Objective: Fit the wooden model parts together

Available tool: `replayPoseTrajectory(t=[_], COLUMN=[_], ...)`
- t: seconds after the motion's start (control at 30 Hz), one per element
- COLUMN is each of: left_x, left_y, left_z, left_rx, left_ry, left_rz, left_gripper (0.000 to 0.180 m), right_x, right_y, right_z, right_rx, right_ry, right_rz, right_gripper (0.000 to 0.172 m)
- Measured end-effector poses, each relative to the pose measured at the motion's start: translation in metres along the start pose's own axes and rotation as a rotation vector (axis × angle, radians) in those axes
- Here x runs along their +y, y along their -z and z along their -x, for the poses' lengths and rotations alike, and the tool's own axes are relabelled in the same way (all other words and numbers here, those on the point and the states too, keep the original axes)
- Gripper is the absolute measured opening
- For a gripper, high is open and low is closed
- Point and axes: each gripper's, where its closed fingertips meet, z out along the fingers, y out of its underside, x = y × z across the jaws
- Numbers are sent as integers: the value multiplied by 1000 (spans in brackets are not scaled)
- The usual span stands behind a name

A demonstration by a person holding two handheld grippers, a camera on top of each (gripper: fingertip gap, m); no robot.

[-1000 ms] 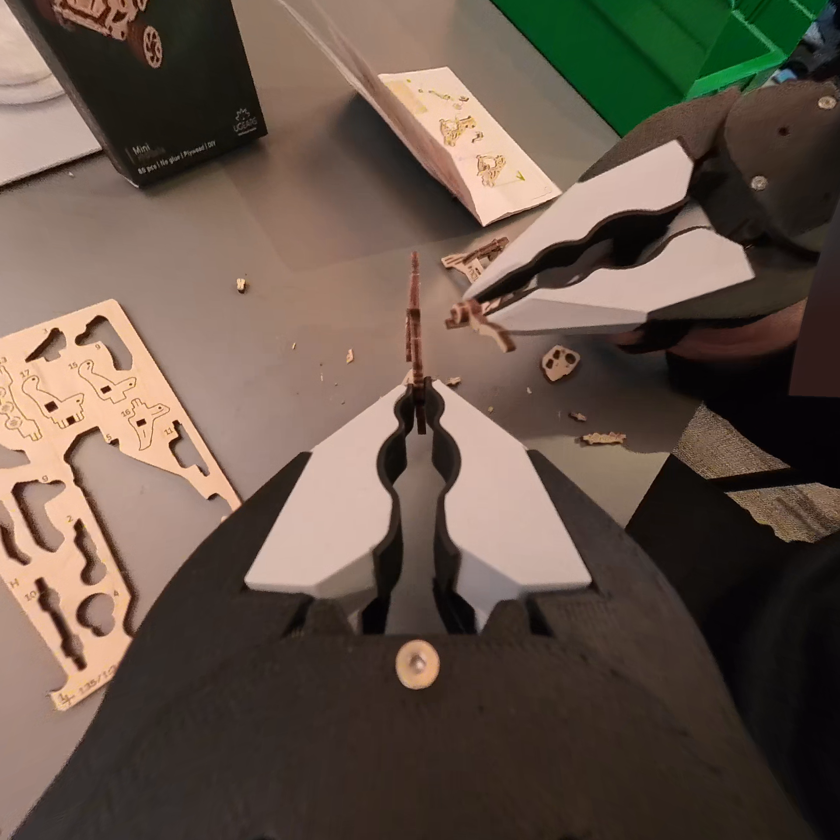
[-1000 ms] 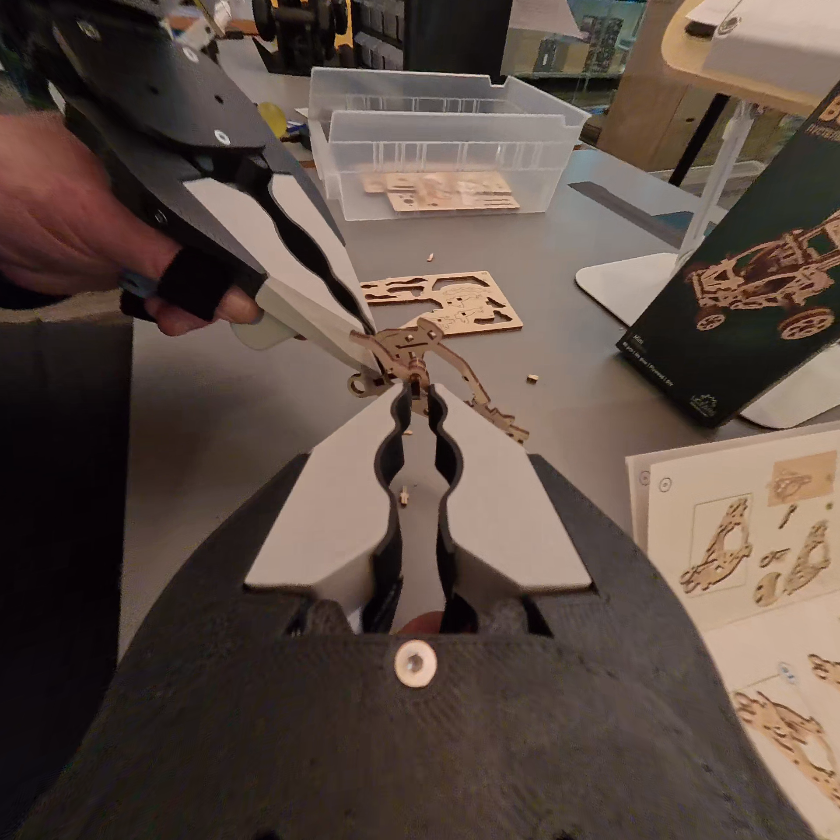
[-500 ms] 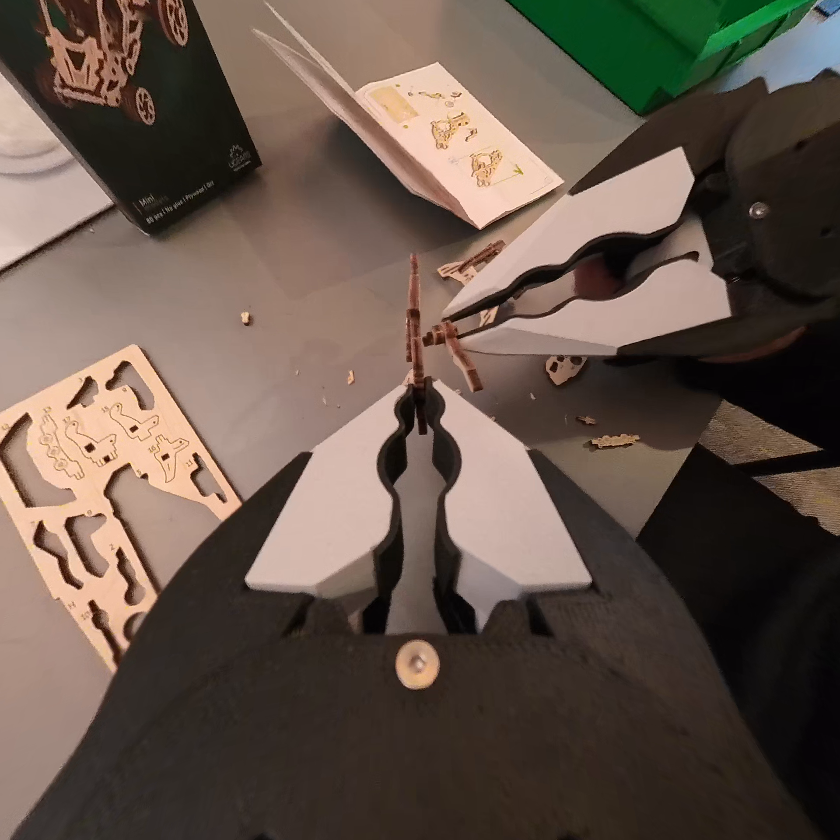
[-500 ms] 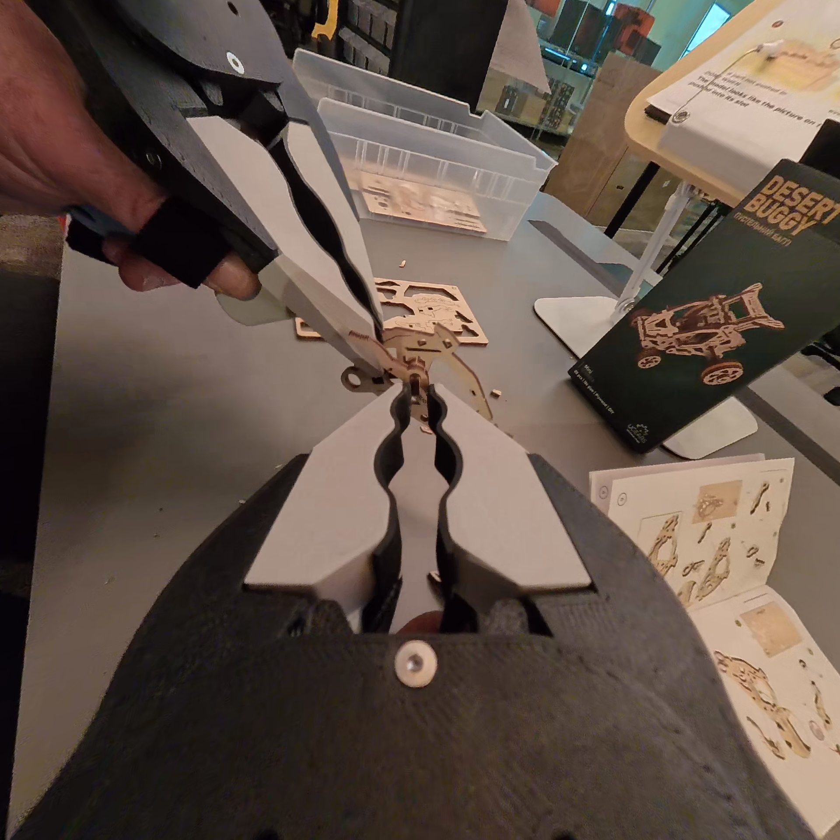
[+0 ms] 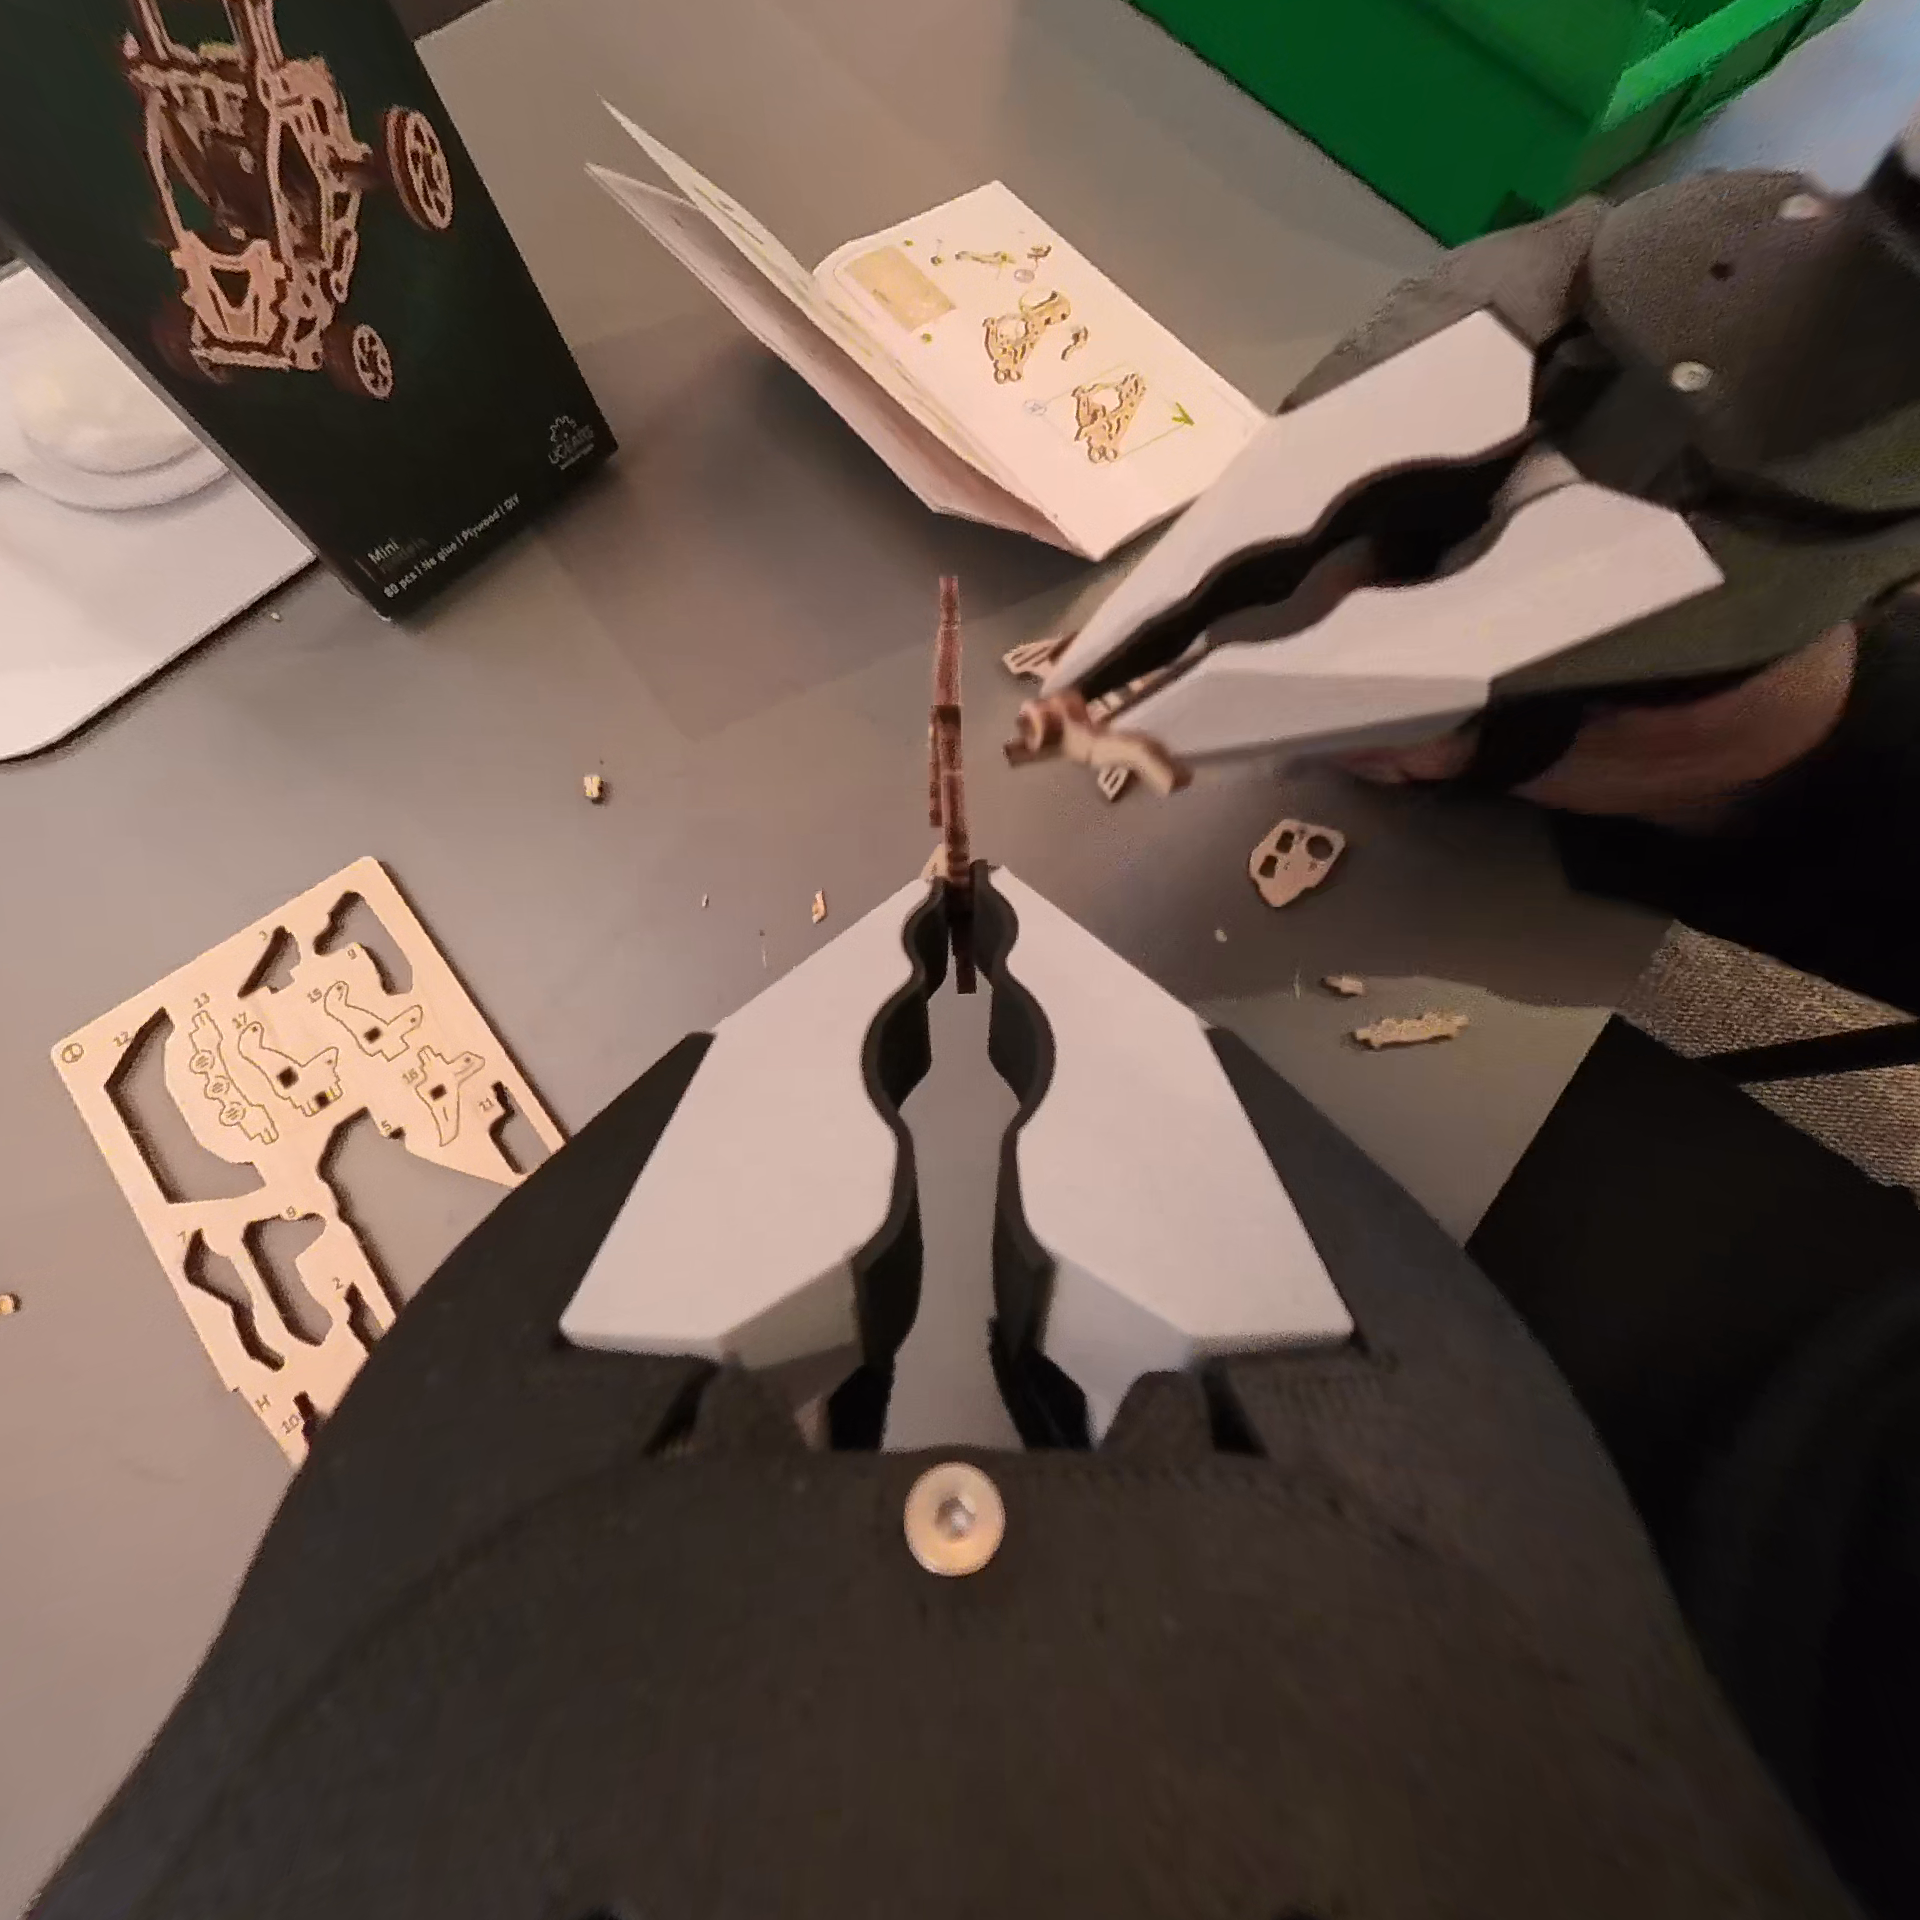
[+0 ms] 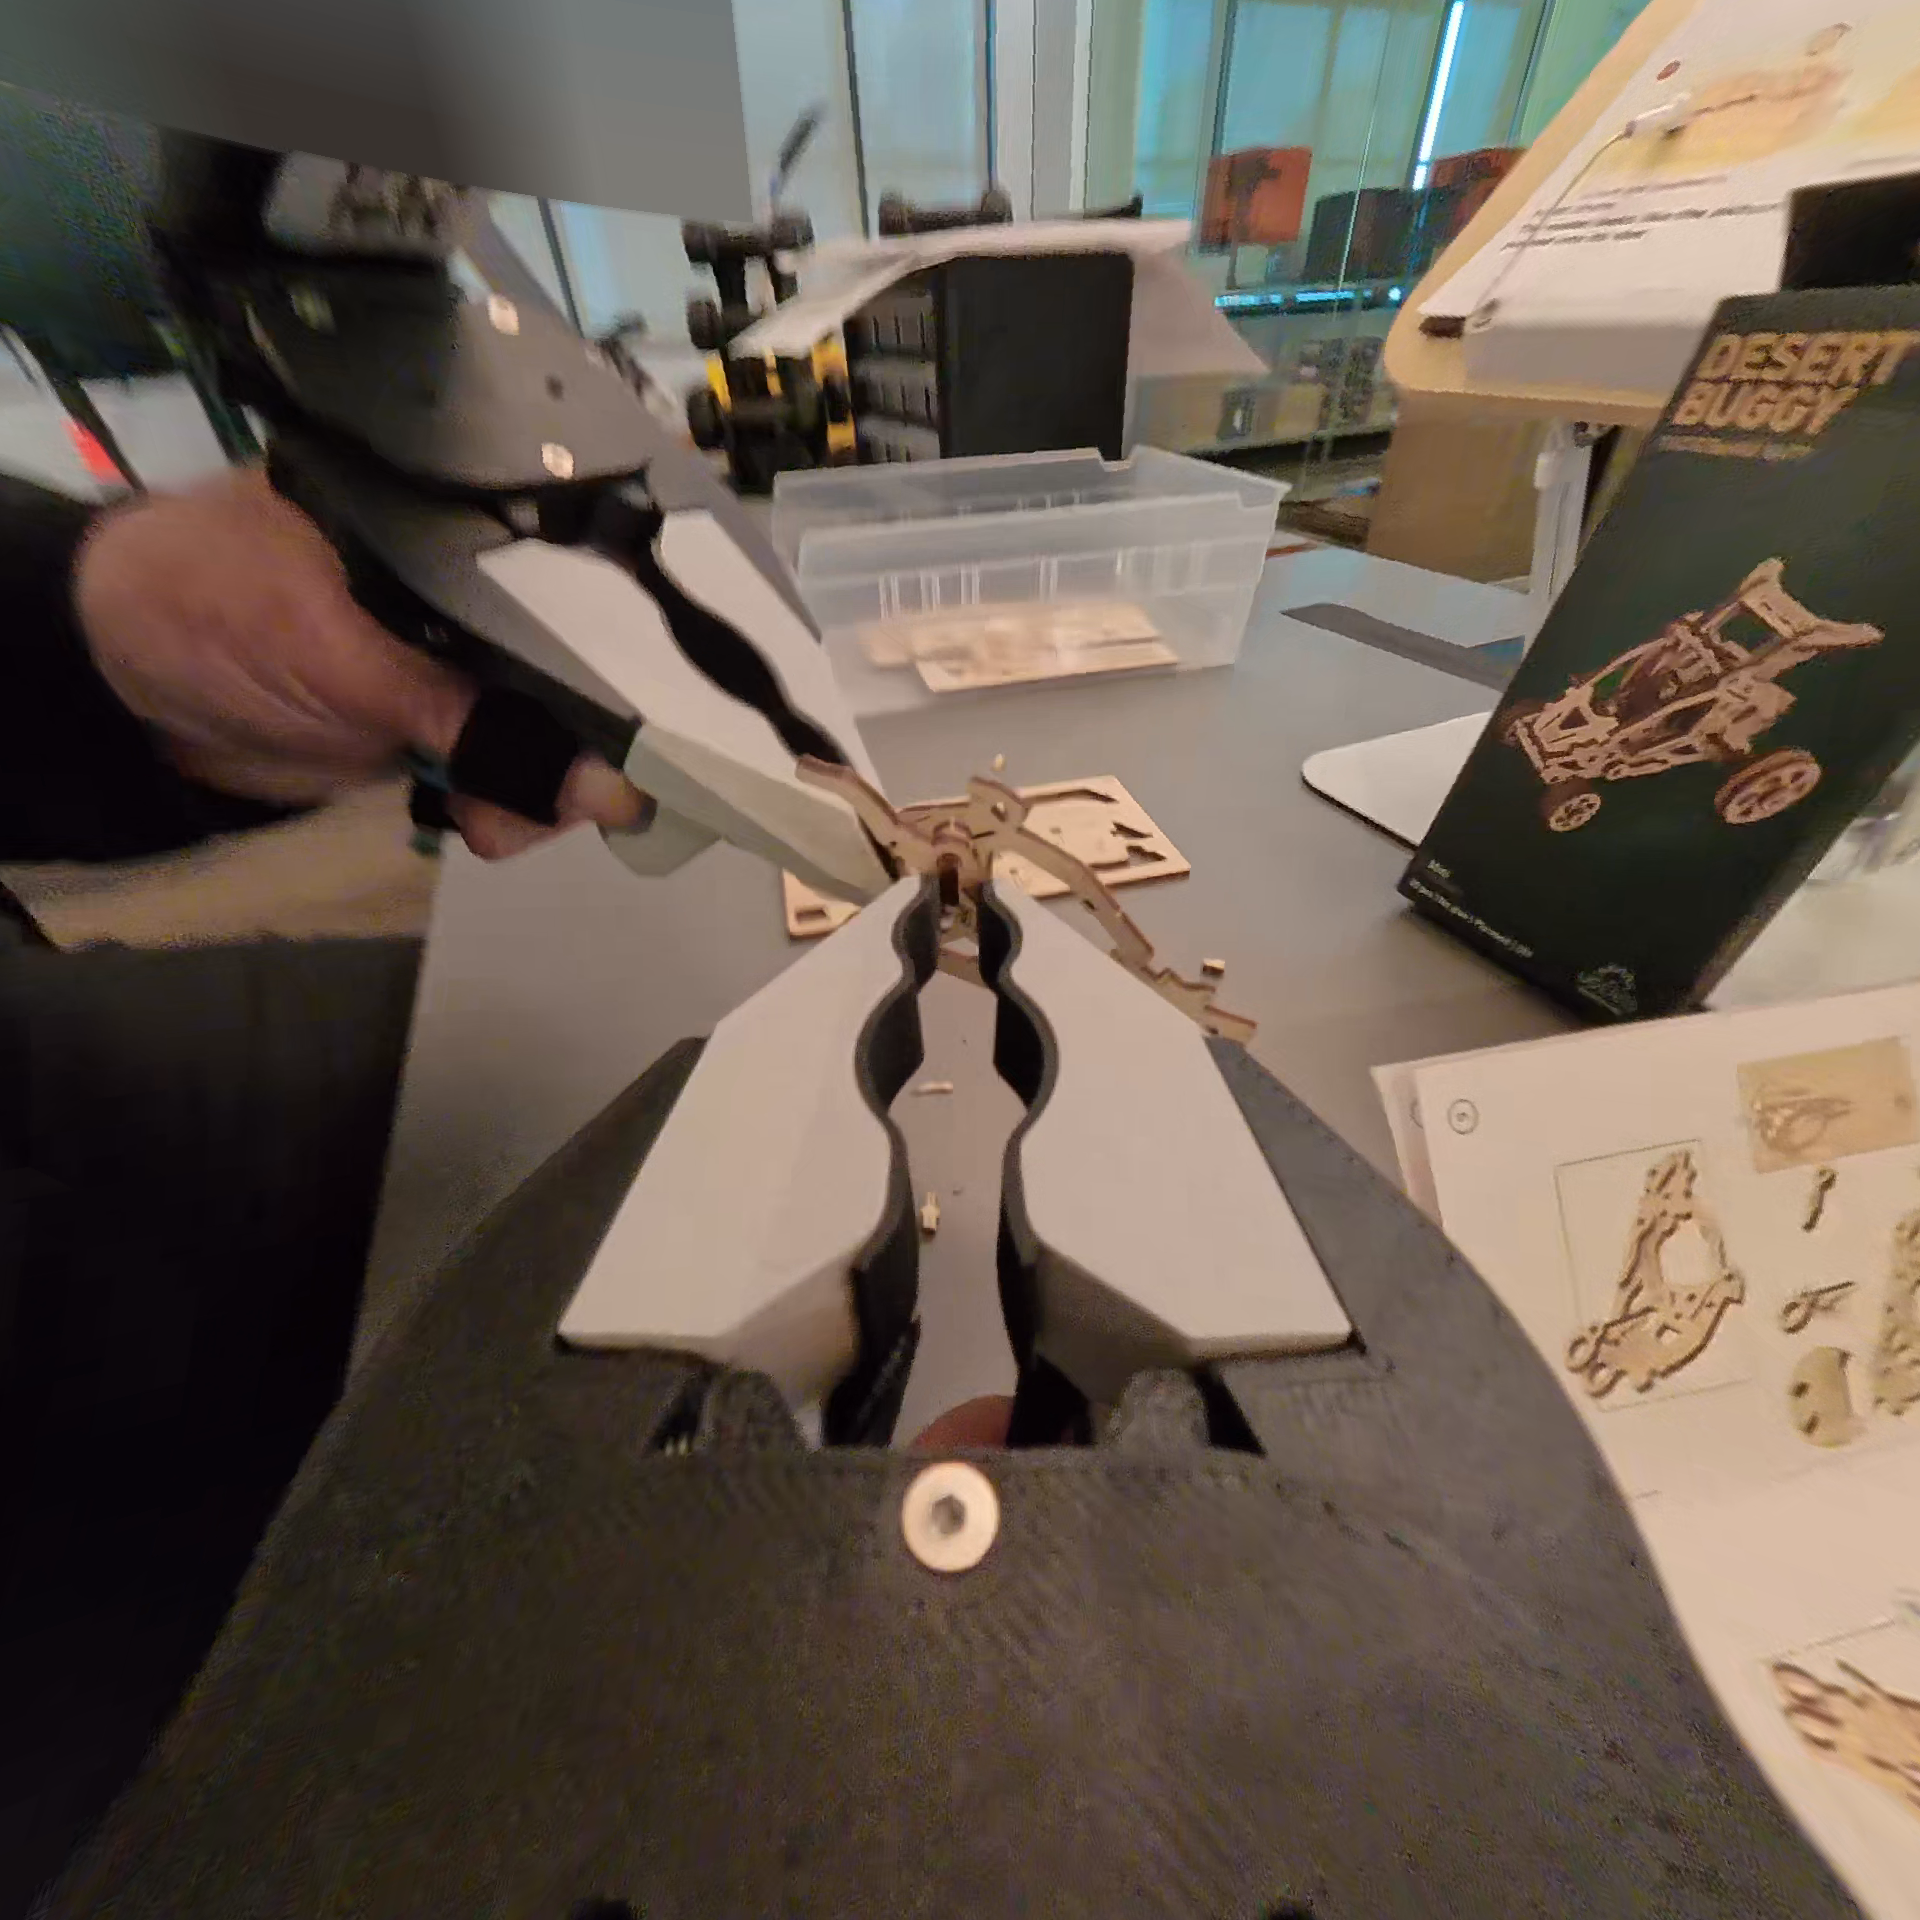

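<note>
My left gripper (image 5: 958,883) is shut on a flat wooden frame piece (image 5: 948,717). I see the piece edge-on, standing up from the fingertips above the grey table (image 5: 623,727). In the right wrist view this frame (image 6: 1101,914) is a long curved arm with a notched end, and the left gripper (image 6: 868,847) holds it from the left. My right gripper (image 6: 948,896) is shut on a small wooden part (image 6: 943,868) with a dark peg. In the left wrist view the right gripper (image 5: 1075,707) holds that small part (image 5: 1091,743) just right of the frame, a short gap away.
A dark model box (image 5: 291,260) stands at the back left. An open instruction booklet (image 5: 987,343) lies behind. A punched plywood sheet (image 5: 260,1122) lies at the left. Loose wooden parts (image 5: 1294,860) and chips lie at the right. A clear plastic bin (image 6: 1029,561) holds more sheets. Less than 4 cm separates the two grippers' tips.
Half a second ago the right gripper held the small part against the frame's side; it now sits a little to the right of it. Both grasps have held.
</note>
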Motion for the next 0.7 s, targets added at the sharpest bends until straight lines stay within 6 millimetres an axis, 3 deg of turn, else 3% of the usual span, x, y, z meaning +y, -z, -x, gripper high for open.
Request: replayPoseTrajectory(t=[0.17, 0.47, 0.7], left_x=[-16, -52, -56], left_y=[5, 12, 8], left_z=[1, -15, -21], left_rx=[7, 29, 48], left_ry=[30, 6, 23], left_rz=[-35, -101, -83], left_gripper=[1, 1, 1], right_x=[-23, -52, -44], right_y=[18, 46, 38], right_z=[-10, -19, -17], right_rx=[-119, -307, -207], right_ry=[-250, -512, -367], right_rz=[-184, -428, -341], right_gripper=[4, 4, 4])
